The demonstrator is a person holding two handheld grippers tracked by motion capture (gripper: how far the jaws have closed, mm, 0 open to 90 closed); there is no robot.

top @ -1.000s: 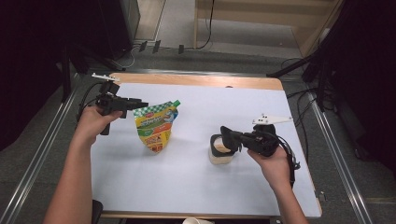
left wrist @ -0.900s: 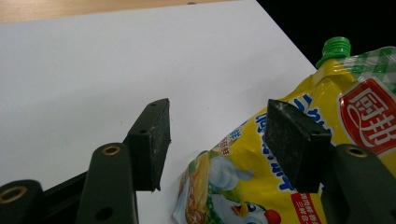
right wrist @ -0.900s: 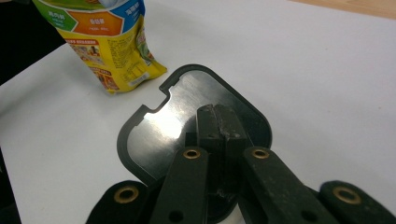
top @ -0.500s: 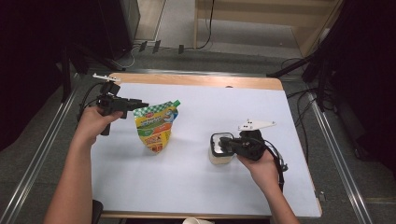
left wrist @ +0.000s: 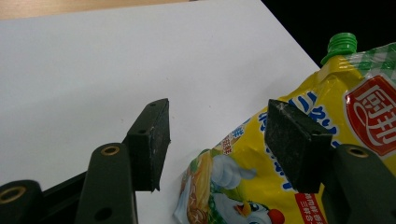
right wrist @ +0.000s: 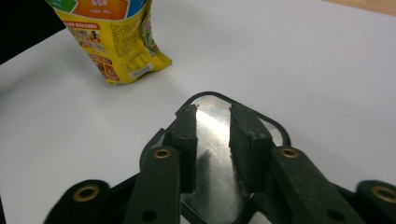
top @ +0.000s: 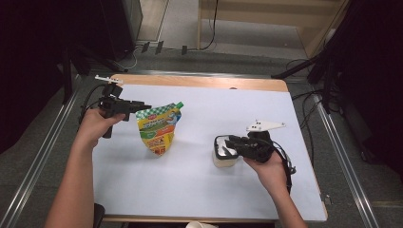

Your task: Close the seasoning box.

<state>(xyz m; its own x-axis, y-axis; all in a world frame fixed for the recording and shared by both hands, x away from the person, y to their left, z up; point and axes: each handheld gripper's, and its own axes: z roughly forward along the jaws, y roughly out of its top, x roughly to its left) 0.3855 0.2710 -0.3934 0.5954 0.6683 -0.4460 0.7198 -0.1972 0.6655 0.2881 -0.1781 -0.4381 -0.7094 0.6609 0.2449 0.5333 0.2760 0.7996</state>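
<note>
Yellow pouch point(top: 157, 129) upper left of centre on worktop point(top: 199, 190); my left gripper point(left wrist: 215, 140) spread beside it. Right gripper point(right wrist: 212, 140) narrowed, unclamped, over foil-lidded cup point(top: 222, 153), lower right, poised to grasp.

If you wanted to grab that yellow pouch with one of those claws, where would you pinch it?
Probably at the upper corner just below the green cap, coming in from the side where the left claw hovers open. The yellow pouch lies flat on the white table, and that stiff neck gives the jaws something firm, unlike the soft belly.
</note>
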